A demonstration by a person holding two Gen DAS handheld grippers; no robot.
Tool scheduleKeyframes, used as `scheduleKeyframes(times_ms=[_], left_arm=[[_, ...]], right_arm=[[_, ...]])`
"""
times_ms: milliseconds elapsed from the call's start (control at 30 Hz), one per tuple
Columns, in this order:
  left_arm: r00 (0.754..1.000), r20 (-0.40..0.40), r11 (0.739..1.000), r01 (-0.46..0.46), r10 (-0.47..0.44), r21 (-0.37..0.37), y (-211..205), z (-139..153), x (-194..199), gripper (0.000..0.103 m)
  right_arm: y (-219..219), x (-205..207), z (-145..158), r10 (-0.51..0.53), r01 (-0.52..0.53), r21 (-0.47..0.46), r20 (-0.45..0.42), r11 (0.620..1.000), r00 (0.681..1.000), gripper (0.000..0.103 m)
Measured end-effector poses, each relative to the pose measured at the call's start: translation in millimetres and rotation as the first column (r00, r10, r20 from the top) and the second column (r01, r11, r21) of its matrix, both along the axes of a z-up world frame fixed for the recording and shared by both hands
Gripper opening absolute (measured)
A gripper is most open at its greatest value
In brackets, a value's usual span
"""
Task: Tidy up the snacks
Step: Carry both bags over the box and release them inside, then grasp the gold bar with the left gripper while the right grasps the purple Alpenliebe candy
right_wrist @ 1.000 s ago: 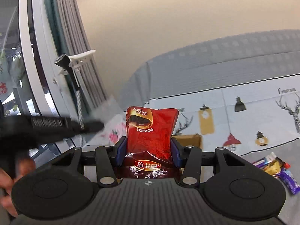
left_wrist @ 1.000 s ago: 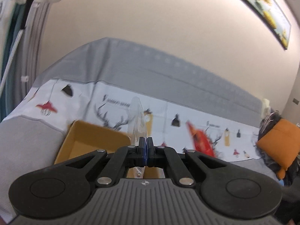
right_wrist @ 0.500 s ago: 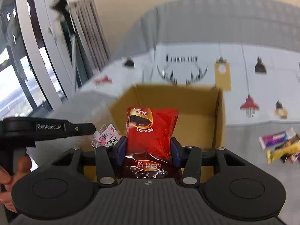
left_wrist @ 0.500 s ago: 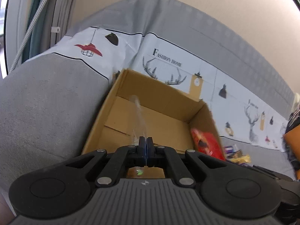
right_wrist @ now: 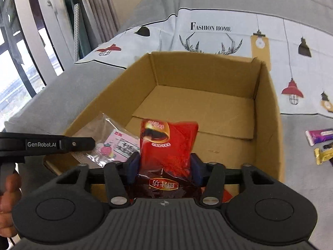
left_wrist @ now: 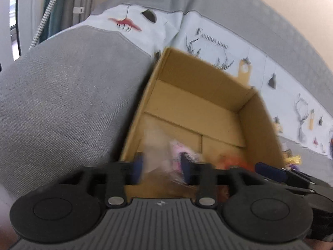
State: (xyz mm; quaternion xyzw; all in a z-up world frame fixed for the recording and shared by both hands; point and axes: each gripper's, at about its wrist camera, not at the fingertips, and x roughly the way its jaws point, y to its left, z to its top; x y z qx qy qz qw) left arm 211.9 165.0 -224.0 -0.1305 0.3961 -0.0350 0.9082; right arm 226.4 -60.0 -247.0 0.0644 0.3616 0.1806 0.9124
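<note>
— Where is the box?

— The cardboard box (right_wrist: 268,104) sits open-topped on a grey sofa (left_wrist: 62,95), its far wall against a pale printed cloth (right_wrist: 208,29) with antlers and lamps. In the right wrist view it fills the middle of the picture, from about 9 o'clock round to 3 o'clock.

— What is the right gripper (right_wrist: 164,168) doing?

— Its fingers are pressed against the two sides of a red snack packet (right_wrist: 168,143), pinching the lower part. The packet stands upright at the centre, above the near end of the box.

— And the left gripper (left_wrist: 161,167)?

— Its fingers are spread apart. In the left wrist view a clear packet with pink print (left_wrist: 172,158) shows blurred between them, over the near left part of the box; whether a finger touches it, I cannot tell. The right wrist view shows the same packet (right_wrist: 116,143) at 9 o'clock, just inside the box's near left corner, beside the left gripper's black side bar.

— Anything else in the box?

— The far half shows only bare floor flaps. In the left view a red-orange blur appears at 4 o'clock, next to the right gripper's blue pad (left_wrist: 268,169).

— And outside?

— At 3 o'clock in the right view, a purple bar (right_wrist: 320,136) and a gold-wrapped sweet (right_wrist: 324,155) lie on the sofa seat, well apart from the box. A hand (right_wrist: 8,204) grips the left handle at 8 o'clock.
</note>
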Motion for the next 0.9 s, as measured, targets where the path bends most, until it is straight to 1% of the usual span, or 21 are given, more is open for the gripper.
scheduleKeyframes(times_ms=[33,100,200,267,333,433,467,500,567,600,667,733,800,833,900], left_arm=[[1.000,0.021,1.000,0.010,-0.010,0.012,-3,7,-5,0.061],[0.998,0.064,0.998,0.021,-0.025,0.065,-15,24,-14,0.075],[0.994,0.092,0.995,0.052,-0.060,0.084,-35,46,-25,0.079],[0.990,0.113,0.991,0.073,-0.087,0.115,-54,60,-33,0.085],[0.983,0.135,0.985,0.102,-0.122,0.142,-76,70,-39,0.085],[0.975,0.141,0.977,0.152,-0.173,0.149,-113,76,-43,0.089],[0.970,0.147,0.974,0.170,-0.191,0.148,-128,77,-44,0.095],[0.966,0.155,0.972,0.185,-0.208,0.147,-145,77,-46,0.096],[0.956,0.160,0.963,0.223,-0.246,0.149,-177,73,-47,0.096],[0.952,0.149,0.958,0.244,-0.267,0.153,-194,70,-45,0.096],[0.938,0.121,0.938,0.303,-0.324,0.167,-232,64,-42,0.096],[0.922,0.117,0.919,0.342,-0.368,0.198,-265,60,-40,0.096],[0.904,0.127,0.898,0.374,-0.409,0.231,-297,54,-36,0.096],[0.890,0.129,0.885,0.400,-0.437,0.239,-312,50,-32,0.096],[0.853,0.134,0.847,0.459,-0.504,0.268,-345,40,-25,0.095]], right_arm=[[-5,-4,5,-0.010,0.010,0.015,0.025,1.000,1.000,0.080],[-15,-10,12,-0.015,0.013,0.029,0.044,0.999,0.999,0.079],[-36,-22,23,-0.035,0.031,0.058,0.075,0.998,0.997,0.079],[-54,-31,29,-0.058,0.050,0.091,0.093,0.995,0.994,0.079],[-73,-42,34,-0.081,0.067,0.124,0.111,0.990,0.990,0.079],[-108,-65,38,-0.116,0.096,0.136,0.146,0.986,0.983,0.079],[-123,-74,38,-0.131,0.112,0.130,0.153,0.985,0.979,0.079],[-134,-79,37,-0.144,0.125,0.126,0.157,0.984,0.977,0.079],[-164,-93,31,-0.182,0.166,0.107,0.163,0.980,0.970,0.079],[-179,-100,26,-0.205,0.192,0.089,0.167,0.977,0.964,0.079],[-203,-109,12,-0.246,0.247,0.019,0.194,0.969,0.950,0.079],[-227,-116,-4,-0.271,0.283,-0.029,0.203,0.959,0.941,0.079],[-252,-119,-18,-0.312,0.323,-0.029,0.185,0.946,0.932,0.079],[-267,-118,-23,-0.345,0.353,-0.017,0.173,0.936,0.923,0.079],[-298,-113,-29,-0.411,0.410,0.035,0.148,0.911,0.900,0.079]])
